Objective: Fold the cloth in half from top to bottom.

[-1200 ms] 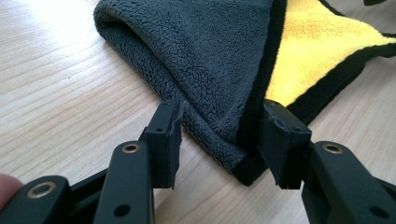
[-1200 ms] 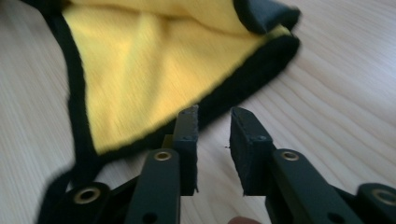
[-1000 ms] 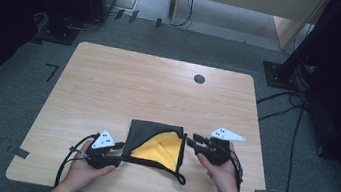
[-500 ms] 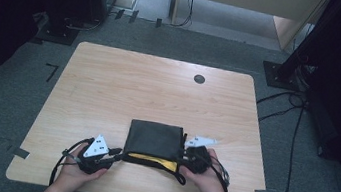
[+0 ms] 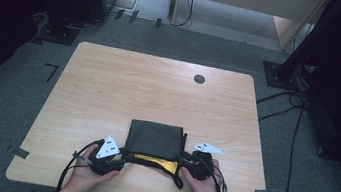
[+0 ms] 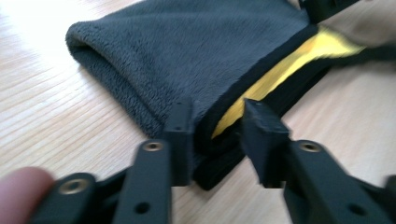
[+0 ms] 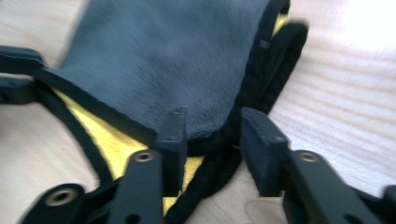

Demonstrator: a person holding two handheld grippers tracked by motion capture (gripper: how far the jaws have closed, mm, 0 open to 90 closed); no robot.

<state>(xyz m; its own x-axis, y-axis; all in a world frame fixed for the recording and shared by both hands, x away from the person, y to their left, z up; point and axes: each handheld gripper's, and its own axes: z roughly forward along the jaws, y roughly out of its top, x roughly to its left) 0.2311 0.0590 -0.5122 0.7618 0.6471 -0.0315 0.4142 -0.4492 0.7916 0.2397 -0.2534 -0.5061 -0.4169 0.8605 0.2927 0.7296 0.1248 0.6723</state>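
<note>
From above, a folded grey cloth (image 5: 155, 139) is lying near the wooden table's (image 5: 158, 94) front edge, grey carpet surrounding. The left gripper (image 6: 212, 133) is standing open at the cloth's corner. The right gripper (image 7: 210, 135) is gaping likewise.

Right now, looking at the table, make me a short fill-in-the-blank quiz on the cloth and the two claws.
1. The folded cloth is dark grey outside and ____ inside.
2. It lies on a ____ table.
3. The left claw and the right claw each stand at a ____ of the cloth's near edge.
4. The edging of the cloth is ____.

Missing words: yellow; wooden; corner; black
</note>
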